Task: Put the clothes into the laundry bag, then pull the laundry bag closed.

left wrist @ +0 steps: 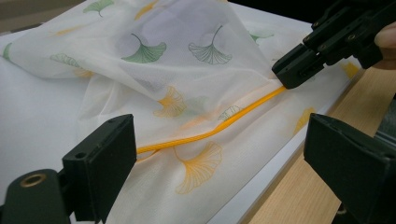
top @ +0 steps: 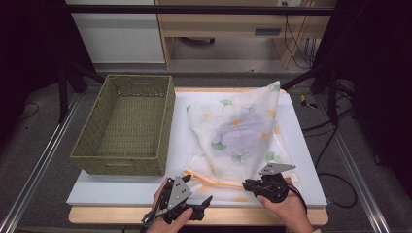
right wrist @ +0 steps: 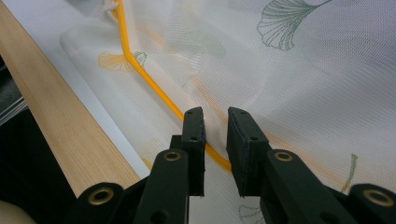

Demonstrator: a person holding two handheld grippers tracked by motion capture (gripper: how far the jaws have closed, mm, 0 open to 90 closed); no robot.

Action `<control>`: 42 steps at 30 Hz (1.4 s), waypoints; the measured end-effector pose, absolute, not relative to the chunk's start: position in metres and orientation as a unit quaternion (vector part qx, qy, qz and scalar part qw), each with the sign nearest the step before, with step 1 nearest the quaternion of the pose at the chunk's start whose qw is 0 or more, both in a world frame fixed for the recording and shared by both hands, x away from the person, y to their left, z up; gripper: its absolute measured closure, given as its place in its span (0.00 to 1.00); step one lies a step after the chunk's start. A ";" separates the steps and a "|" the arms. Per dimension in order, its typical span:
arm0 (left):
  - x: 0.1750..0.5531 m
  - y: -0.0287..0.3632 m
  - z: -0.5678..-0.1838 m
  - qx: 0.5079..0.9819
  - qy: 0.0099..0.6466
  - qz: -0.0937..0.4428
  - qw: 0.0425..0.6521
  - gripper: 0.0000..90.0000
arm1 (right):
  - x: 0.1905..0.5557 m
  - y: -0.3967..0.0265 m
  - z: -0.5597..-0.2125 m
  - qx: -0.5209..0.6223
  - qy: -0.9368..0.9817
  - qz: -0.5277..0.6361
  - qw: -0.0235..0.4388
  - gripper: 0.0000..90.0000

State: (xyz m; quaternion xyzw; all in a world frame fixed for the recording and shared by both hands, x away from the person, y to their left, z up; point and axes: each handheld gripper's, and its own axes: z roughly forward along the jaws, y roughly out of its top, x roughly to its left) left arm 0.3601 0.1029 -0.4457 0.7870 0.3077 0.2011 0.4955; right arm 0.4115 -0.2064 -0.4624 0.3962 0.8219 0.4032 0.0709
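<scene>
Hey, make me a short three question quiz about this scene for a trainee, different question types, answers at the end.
1. True or false: the woven basket holds the printed mesh bag.
2. Which colour is the bag's zipper? A) blue B) orange C) black
3. Fill in: the left gripper has its jaws wide ____ with nothing between them.

Key
1. False: the bag lies on the white board beside the basket, which has nothing in it.
2. B.
3. Open. The right gripper has its jaws a narrow gap apart at the zipper, not pressing on it.
</scene>
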 end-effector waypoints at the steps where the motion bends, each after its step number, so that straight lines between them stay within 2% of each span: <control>1: 0.359 0.105 -0.446 0.786 0.309 0.201 0.497 0.10 | 0.411 -0.207 -0.462 0.396 0.822 0.403 0.071 0.84; 11: 0.355 0.116 -0.448 0.779 0.331 0.221 0.484 0.11 | 0.409 -0.205 -0.461 0.393 0.821 0.406 0.080 0.71; 17: 0.354 0.120 -0.448 0.780 0.335 0.223 0.479 0.11 | 0.407 -0.207 -0.456 0.397 0.810 0.423 0.086 0.57; 29: 0.358 0.122 -0.450 0.784 0.346 0.226 0.463 0.11 | 0.405 -0.209 -0.442 0.381 0.776 0.482 0.144 0.36; 37: 0.362 0.130 -0.449 0.780 0.372 0.233 0.446 0.13 | 0.408 -0.216 -0.439 0.385 0.751 0.514 0.155 0.23; 39: 0.362 0.130 -0.450 0.781 0.374 0.230 0.445 0.13 | 0.409 -0.218 -0.439 0.388 0.746 0.516 0.165 0.23; 42: 0.362 0.129 -0.450 0.785 0.369 0.231 0.441 0.15 | 0.406 -0.216 -0.436 0.364 0.757 0.504 0.201 0.29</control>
